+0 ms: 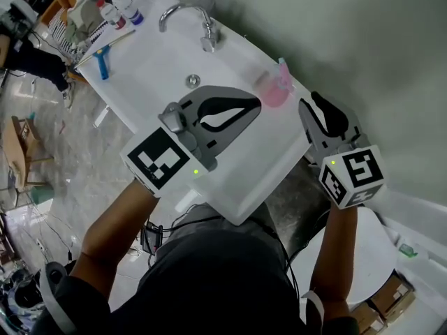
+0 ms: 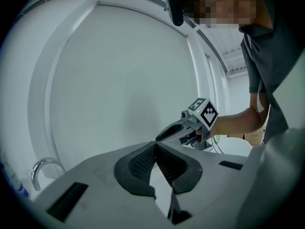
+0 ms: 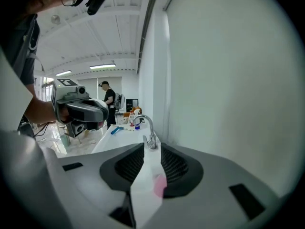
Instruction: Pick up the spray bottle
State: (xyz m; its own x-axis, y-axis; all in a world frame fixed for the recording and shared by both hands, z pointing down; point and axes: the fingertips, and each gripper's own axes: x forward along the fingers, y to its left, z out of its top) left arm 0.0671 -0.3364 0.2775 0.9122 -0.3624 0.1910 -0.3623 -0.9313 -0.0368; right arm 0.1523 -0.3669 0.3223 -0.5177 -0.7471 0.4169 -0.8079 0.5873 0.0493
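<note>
item: spray bottle (image 1: 274,89), small, translucent pink body, paler trigger head
pose: appears upright, head uppermost
loc: head view, upper centre-right of frame; on back edge of white sink (image 1: 244,201), close to wall
state: standing free, not gripped

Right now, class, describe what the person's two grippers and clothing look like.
Both the left gripper and right gripper have pale grey bodies with black, ribbed fingers tapering to points. Each carries a white cube printed with black square markers, beside a small green light. The person wears a dark top; the forearms are uncovered.
</note>
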